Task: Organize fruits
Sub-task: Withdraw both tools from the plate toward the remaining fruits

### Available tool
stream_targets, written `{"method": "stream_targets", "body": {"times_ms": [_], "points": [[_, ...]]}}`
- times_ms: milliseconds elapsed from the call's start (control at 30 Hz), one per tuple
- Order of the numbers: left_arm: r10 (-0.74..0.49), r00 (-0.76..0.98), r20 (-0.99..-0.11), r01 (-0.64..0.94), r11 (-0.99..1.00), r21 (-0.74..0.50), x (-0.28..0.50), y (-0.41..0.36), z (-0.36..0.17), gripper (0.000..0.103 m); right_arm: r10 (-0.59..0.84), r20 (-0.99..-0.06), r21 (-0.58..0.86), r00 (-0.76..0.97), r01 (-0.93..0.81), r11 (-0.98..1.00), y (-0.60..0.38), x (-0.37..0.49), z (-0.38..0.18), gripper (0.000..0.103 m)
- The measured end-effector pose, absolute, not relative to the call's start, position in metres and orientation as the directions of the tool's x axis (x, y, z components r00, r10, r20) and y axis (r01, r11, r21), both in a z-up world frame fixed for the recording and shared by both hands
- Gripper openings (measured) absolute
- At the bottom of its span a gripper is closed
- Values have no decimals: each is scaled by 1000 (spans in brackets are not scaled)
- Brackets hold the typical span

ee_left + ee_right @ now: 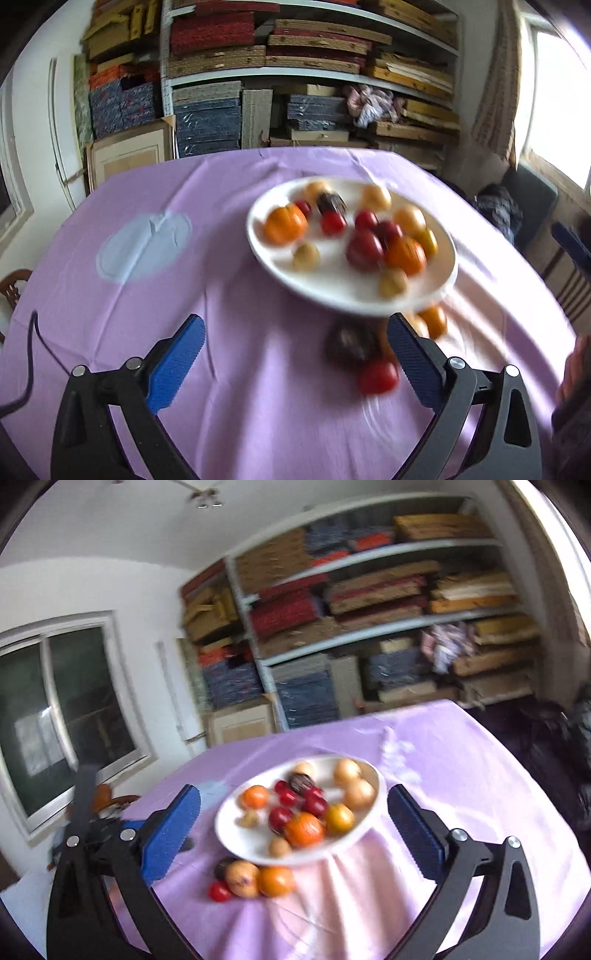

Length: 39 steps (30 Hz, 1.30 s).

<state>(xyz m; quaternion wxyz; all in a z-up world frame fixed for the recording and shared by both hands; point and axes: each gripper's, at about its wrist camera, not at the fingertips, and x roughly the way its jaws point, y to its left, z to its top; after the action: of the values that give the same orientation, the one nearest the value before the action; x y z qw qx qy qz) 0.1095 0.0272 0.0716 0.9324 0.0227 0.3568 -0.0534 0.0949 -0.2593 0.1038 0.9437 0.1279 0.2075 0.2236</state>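
Shelves [310,74] packed with stacked boards and folded fabric fill the far wall, and in front of them we see our desk under a lilac cloth [229,406]. Both views are smeared by motion, so small details stay unclear.

On the cloth sits a wide white plate [251,843], to the right of centre in the left wrist view. It holds a scatter of fruit [304,829]: orange, red, yellow and one dark piece, lying loosely apart or touching in a small cluster on its right side. A pale blue round patch [144,247] shows on the cloth well to the left of the plate.

Just beside the near rim of the plate, four loose fruits huddle on the cloth: a red one [220,891], a yellowish one [242,878], an orange one [276,881] and a dark one [351,343] partly tucked behind them.

Our left tool [295,354] hangs above the cloth with its blue pads [177,365] spread wide, holding nothing; the loose fruits lie near its right finger. Our right tool [293,825] is likewise spread wide and holds nothing, framing the plate between its fingers. A window [62,709] shows on the left wall.
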Motion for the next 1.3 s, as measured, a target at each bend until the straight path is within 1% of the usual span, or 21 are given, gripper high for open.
{"method": "stream_targets", "body": {"times_ms": [67, 133, 233, 433, 600, 733, 833, 900, 933, 1033, 1167, 1233, 1300], "points": [[-50, 749, -660, 132, 988, 75, 99, 12, 64, 100, 470, -368, 319, 802, -366, 874, -260, 100, 97, 99], [-21, 763, -646, 150, 978, 145, 92, 2, 59, 99, 455, -364, 324, 813, -347, 880, -265, 99, 92, 99], [4, 763, -646, 152, 971, 186, 93, -5, 52, 99, 471, -377, 345, 798, -351, 871, -268, 104, 86, 99], [-29, 710, -704, 174, 976, 135, 107, -1, 37, 100, 478, -401, 350, 781, -352, 868, -264, 106, 80, 99], [-27, 664, -748, 192, 972, 135, 115, -3, 25, 100, 484, -417, 348, 769, -357, 867, -260, 106, 78, 99], [9, 626, -780, 138, 983, 122, 123, 10, 20, 100, 489, -421, 355, 764, -357, 864, -260, 107, 76, 99], [22, 627, -779, 88, 991, 99, 123, 29, 22, 100, 490, -421, 354, 763, -359, 864, -260, 107, 77, 99], [-33, 636, -771, 96, 995, 36, 118, 40, 24, 100, 492, -424, 355, 760, -360, 863, -258, 107, 76, 99], [-49, 635, -771, 107, 994, 25, 117, 42, 25, 100, 493, -426, 355, 759, -361, 862, -258, 107, 76, 99], [-66, 621, -781, 156, 987, 40, 111, 37, 23, 98, 496, -430, 355, 755, -364, 861, -256, 107, 75, 99], [-74, 618, -783, 187, 981, 55, 103, 31, 22, 97, 496, -430, 358, 754, -362, 861, -256, 106, 75, 99], [-94, 617, -781, 189, 981, 31, 103, 35, 23, 97, 497, -432, 358, 752, -363, 860, -255, 106, 74, 99], [-130, 610, -782, 192, 981, -13, 104, 39, 24, 92, 500, -439, 357, 746, -366, 859, -251, 106, 72, 99]]}}
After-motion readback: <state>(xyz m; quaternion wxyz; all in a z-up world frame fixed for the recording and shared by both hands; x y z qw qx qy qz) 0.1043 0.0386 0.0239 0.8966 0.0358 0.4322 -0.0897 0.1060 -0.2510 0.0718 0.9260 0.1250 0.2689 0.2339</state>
